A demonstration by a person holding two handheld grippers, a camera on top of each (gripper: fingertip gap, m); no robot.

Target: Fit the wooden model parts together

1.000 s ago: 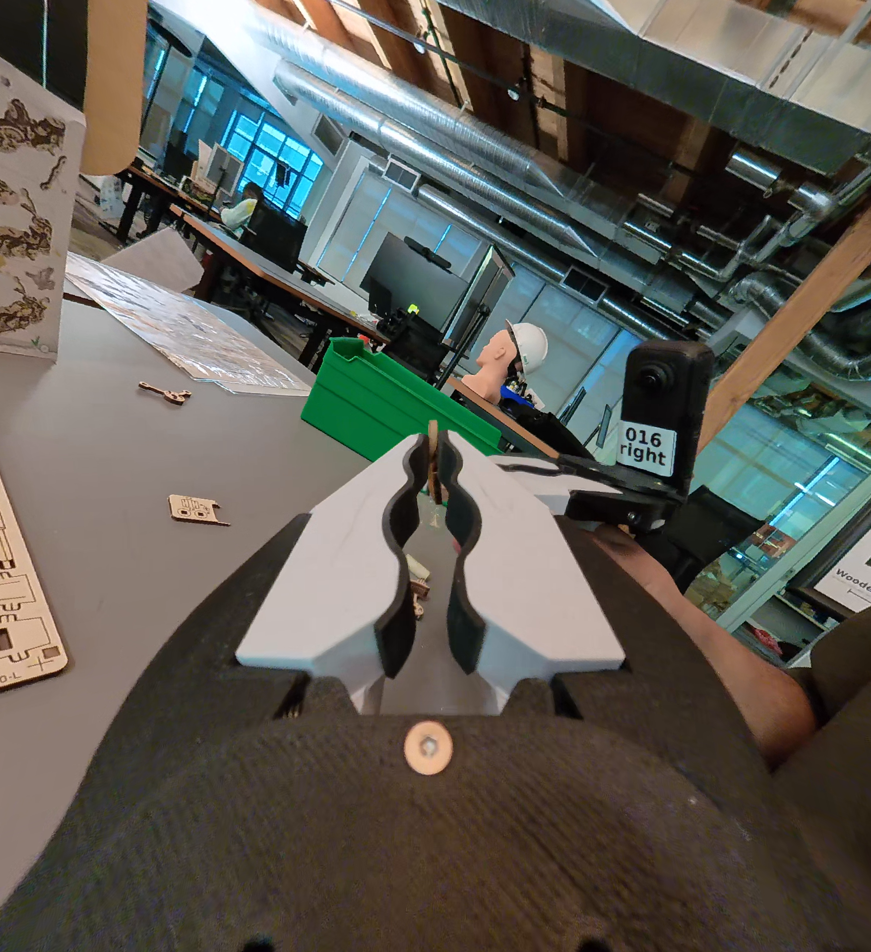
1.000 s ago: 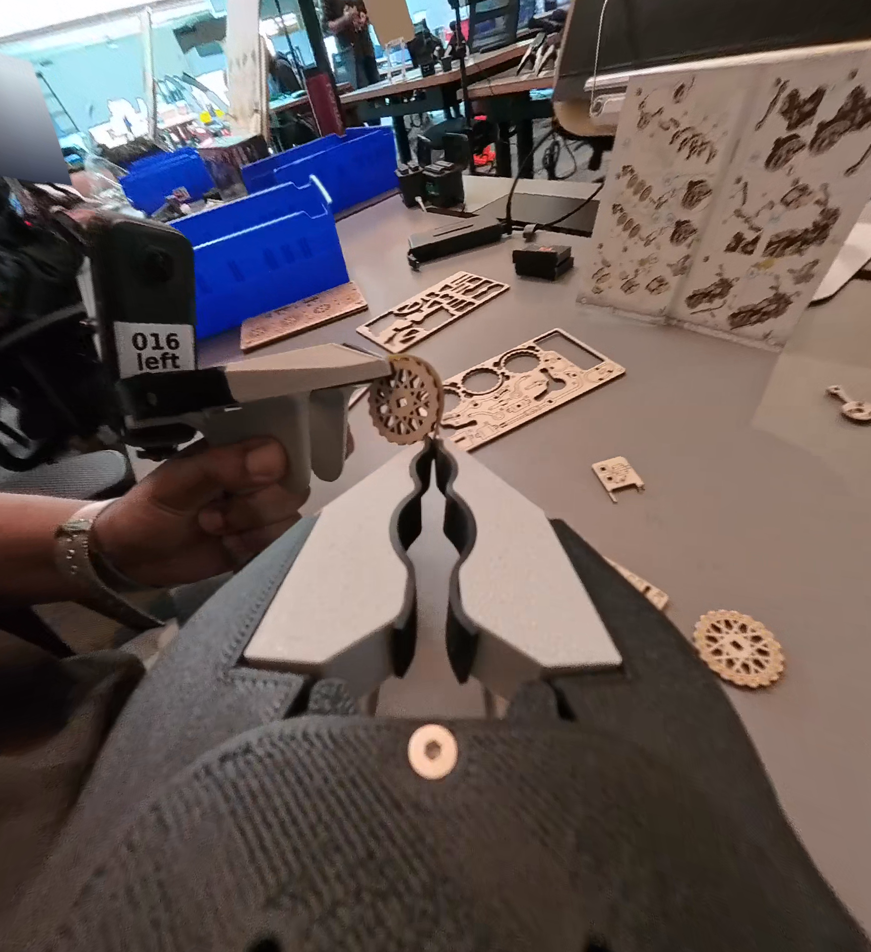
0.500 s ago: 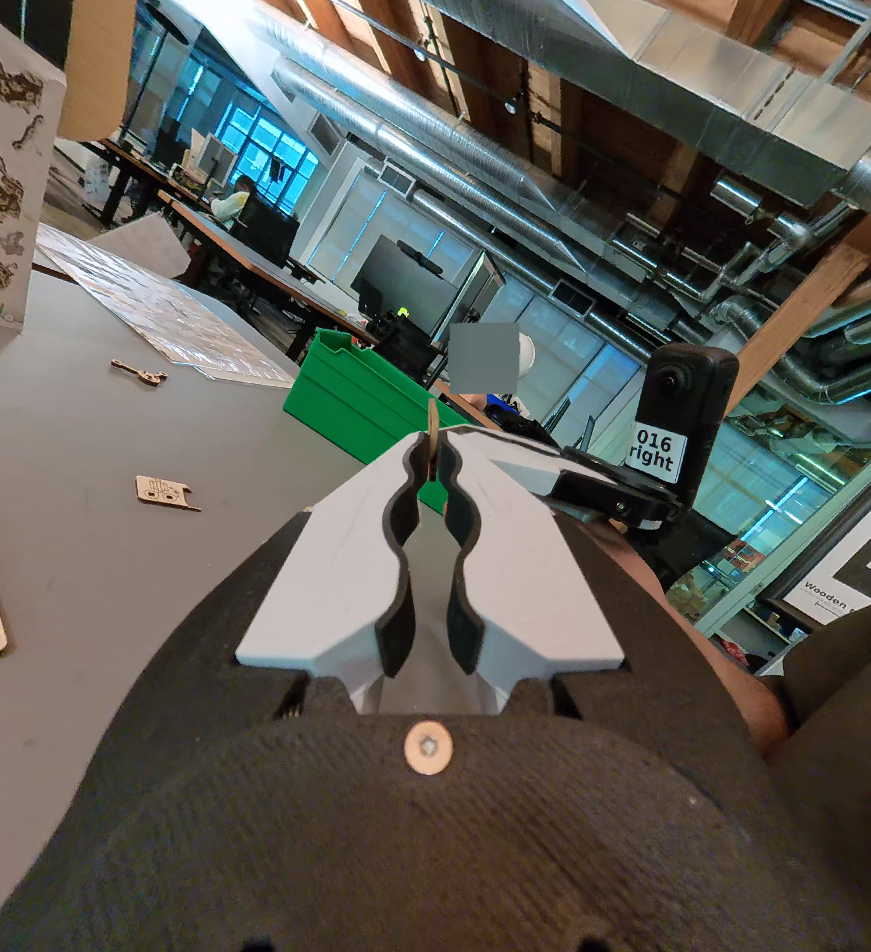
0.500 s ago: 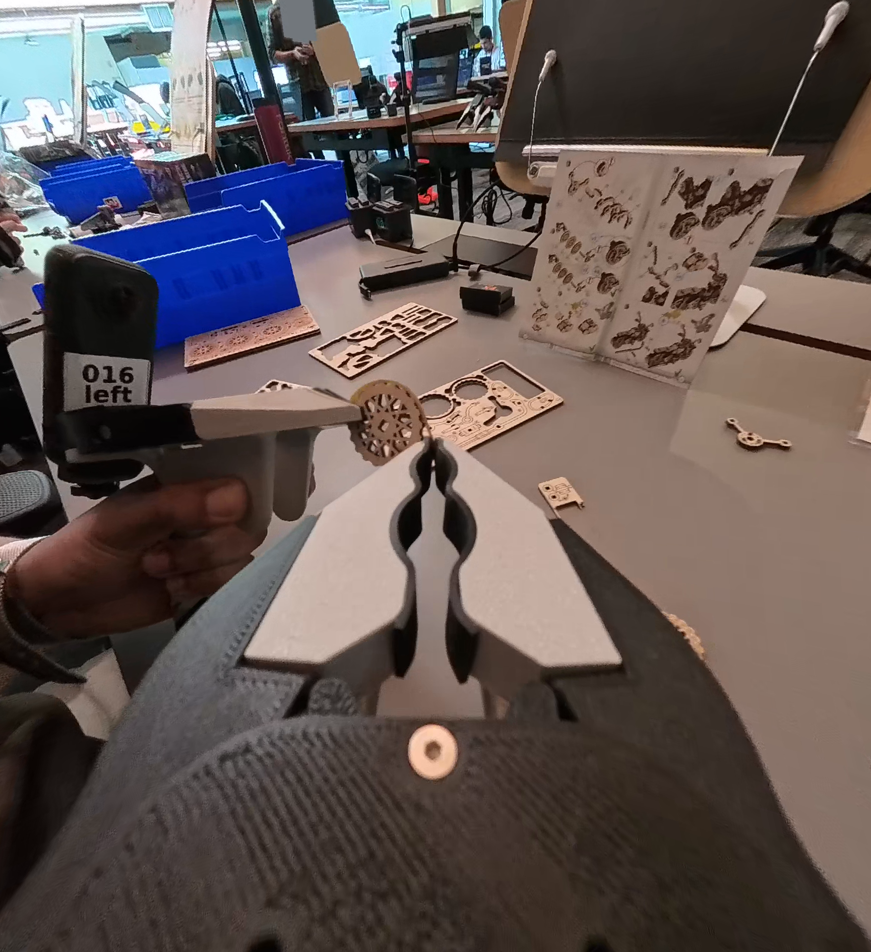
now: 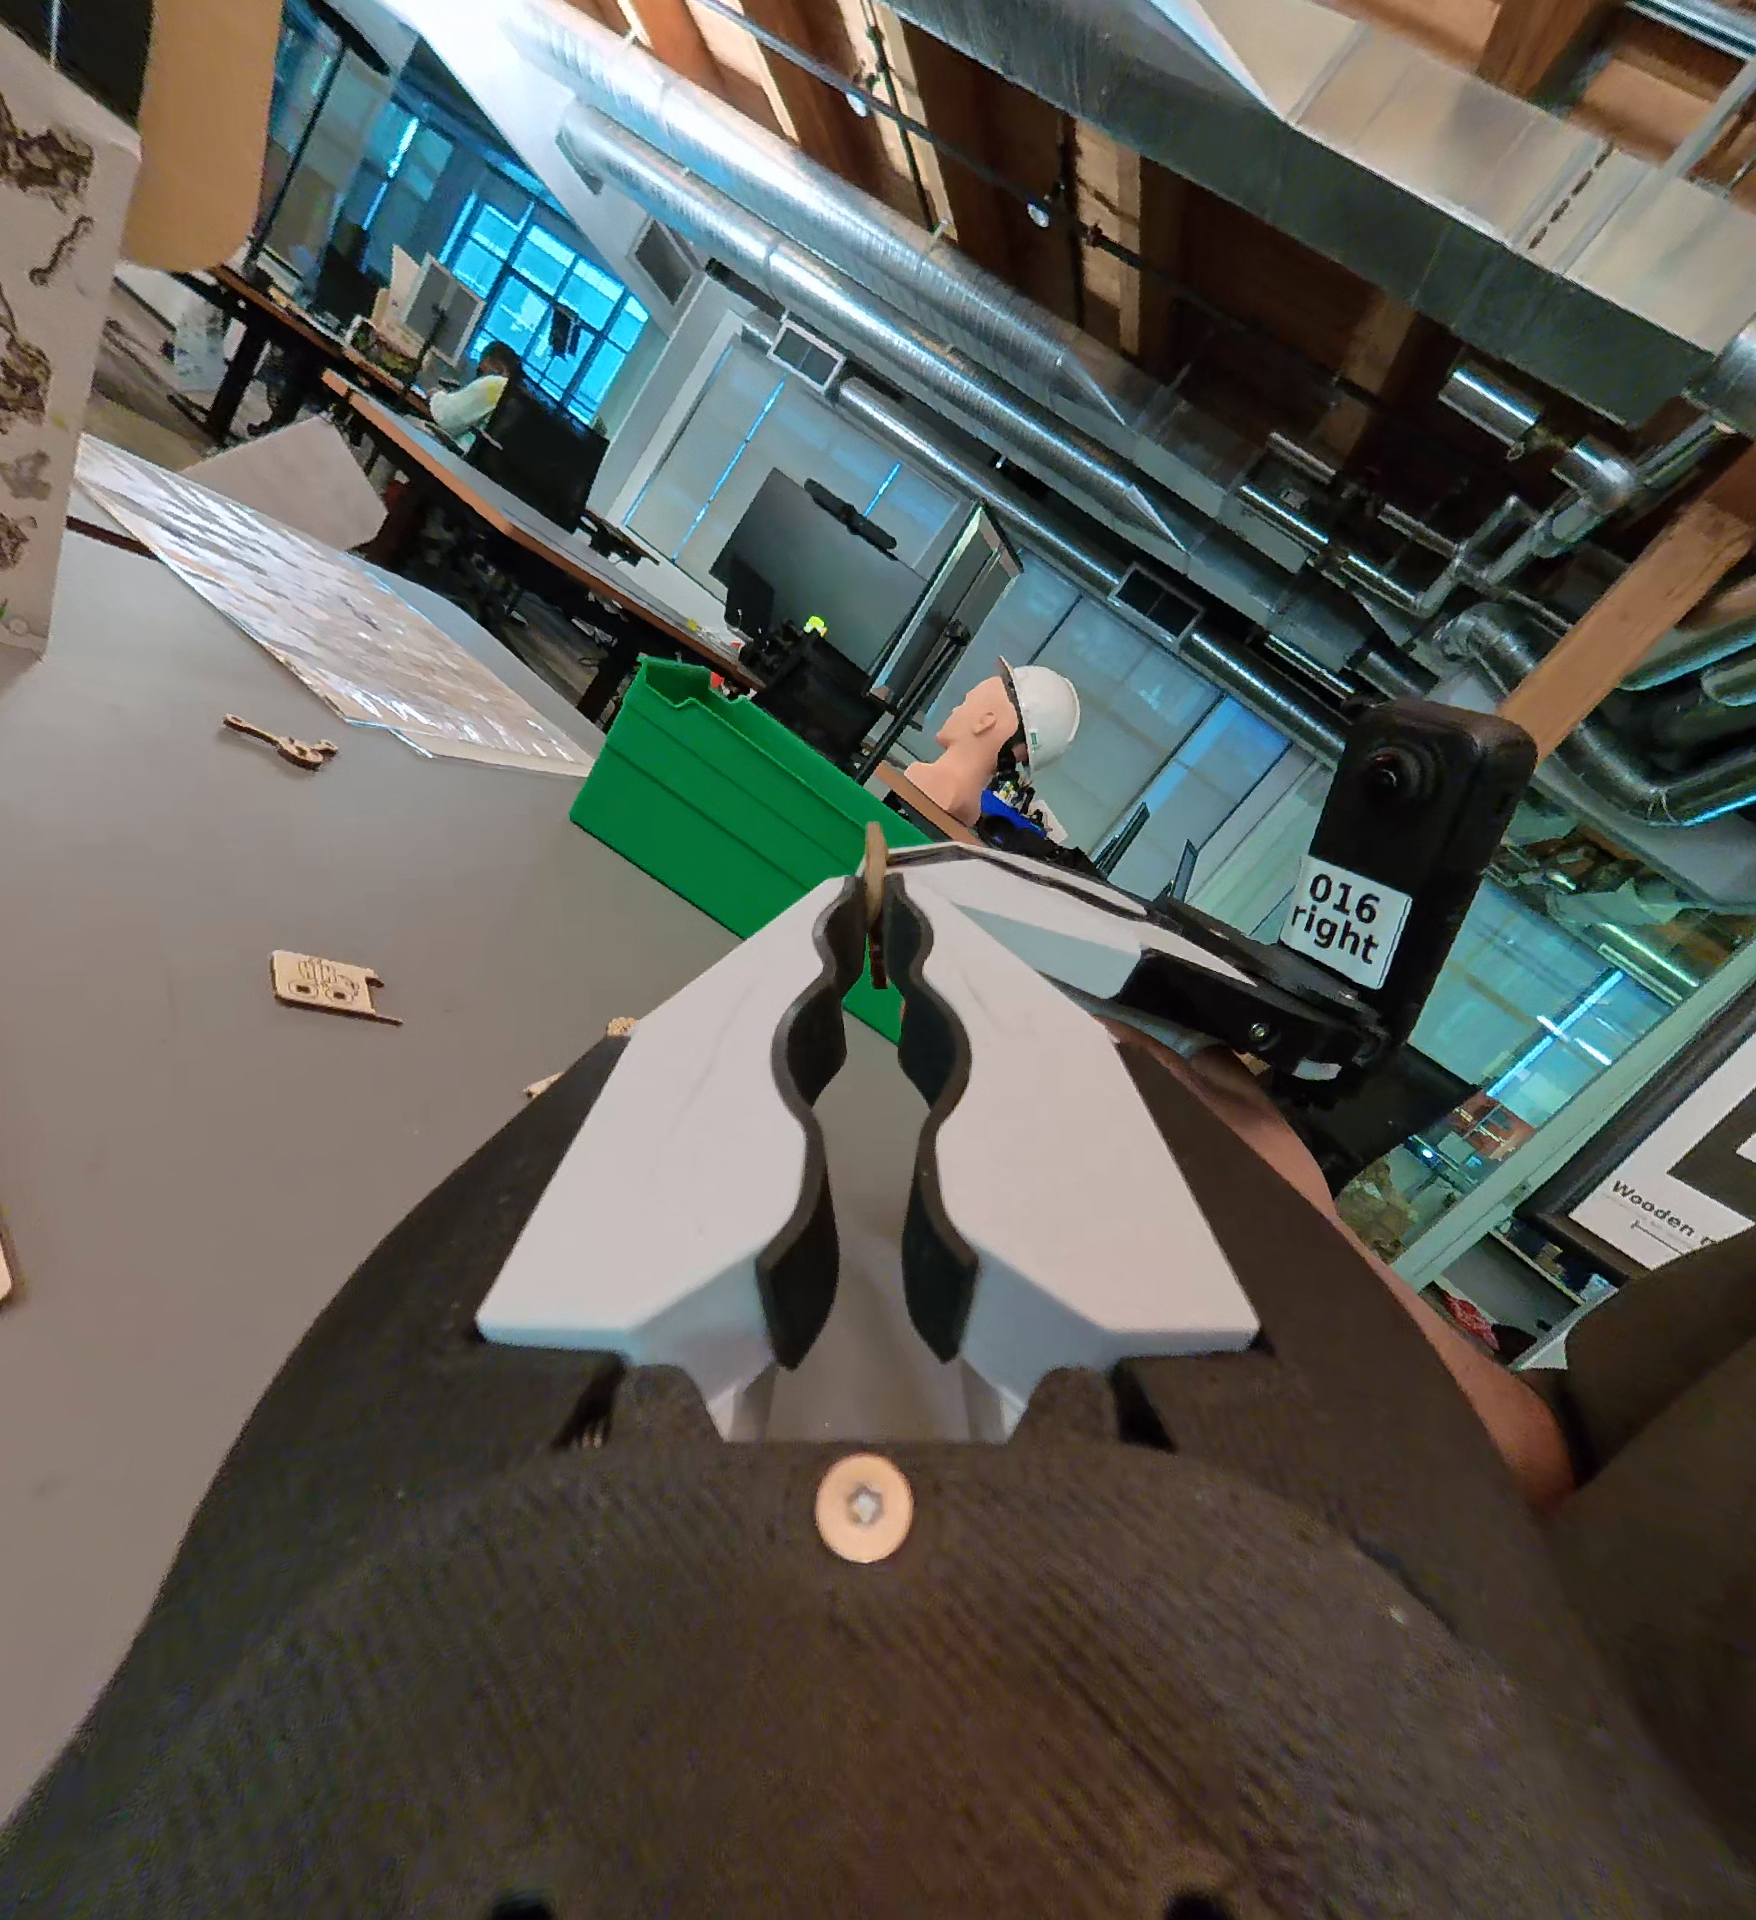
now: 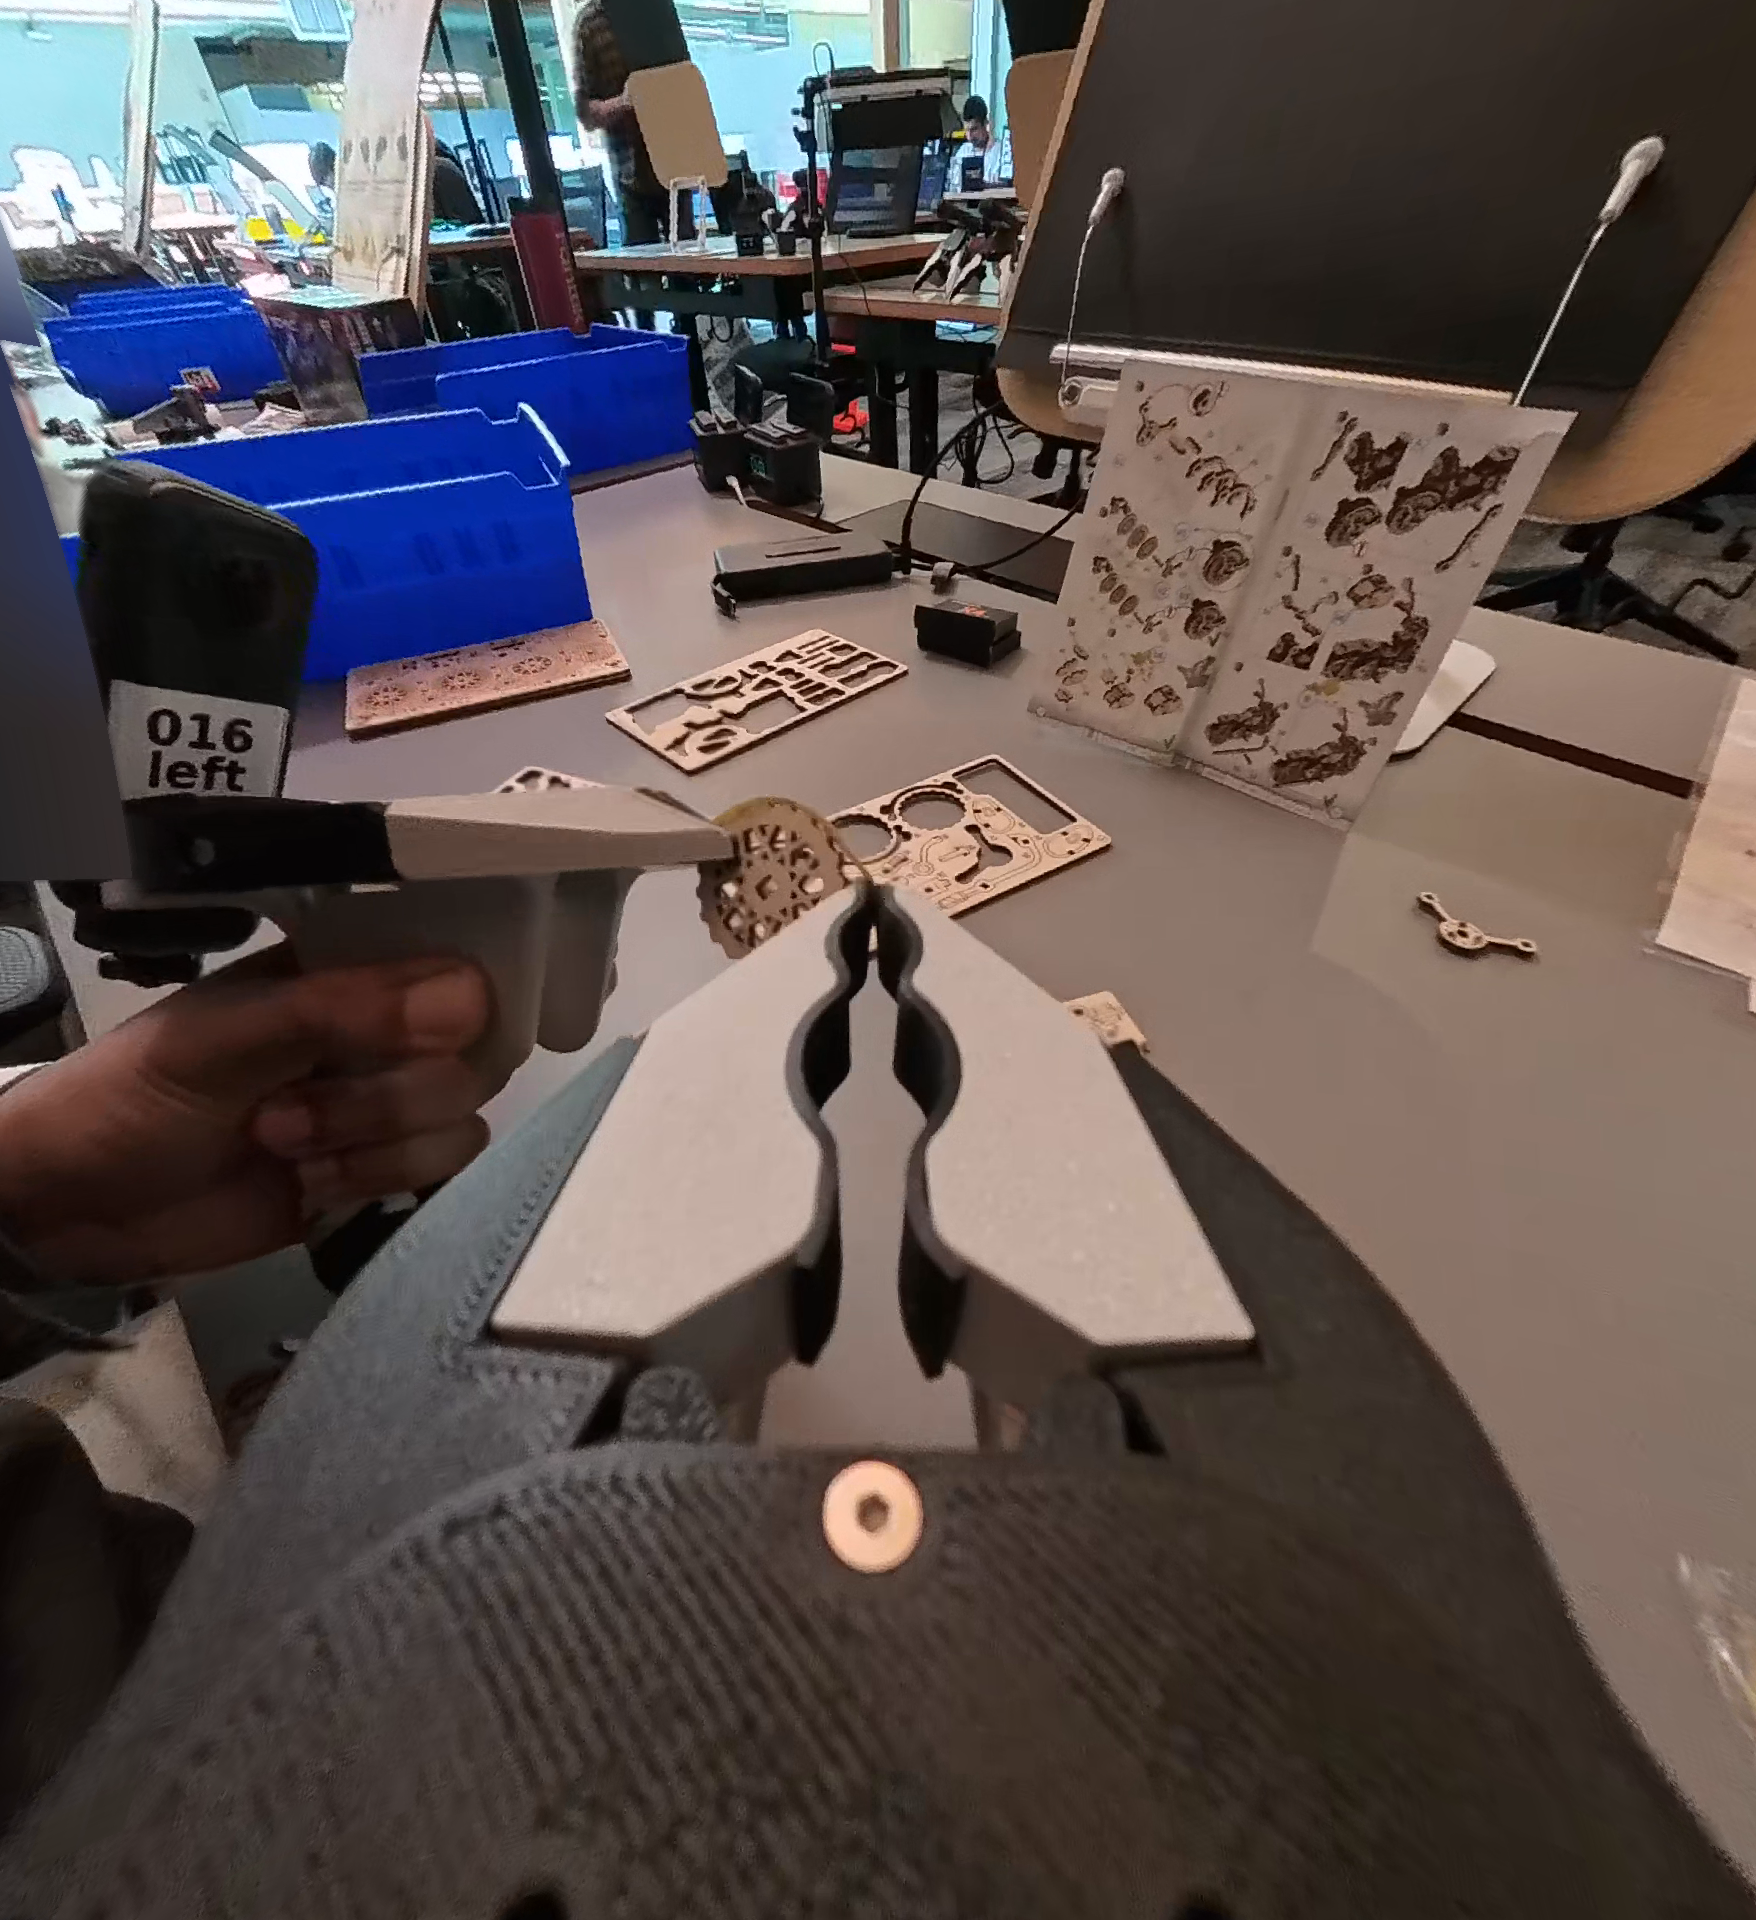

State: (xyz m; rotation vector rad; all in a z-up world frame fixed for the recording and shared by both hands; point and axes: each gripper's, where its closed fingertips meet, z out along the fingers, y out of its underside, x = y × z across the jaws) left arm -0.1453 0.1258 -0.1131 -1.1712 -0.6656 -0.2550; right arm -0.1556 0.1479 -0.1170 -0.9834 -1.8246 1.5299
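Left wrist view: left gripper [image 5: 872,902] is clamped on the wooden gear [image 5: 872,914], held edge-on above the table [image 5: 126,883], presented for mating. Right wrist view: right gripper [image 6: 872,902], jaws together and seemingly empty, tips meeting the gear's rim.

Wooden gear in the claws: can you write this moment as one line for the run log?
left claw: shut on wooden gear | right claw: shut, tips at gear's edge | gear: held above grey table | fitting: not yet visible

Printed white labels sit on both gripper cameras [image 6: 196,613], a lettered sign [image 5: 1726,1143] at right
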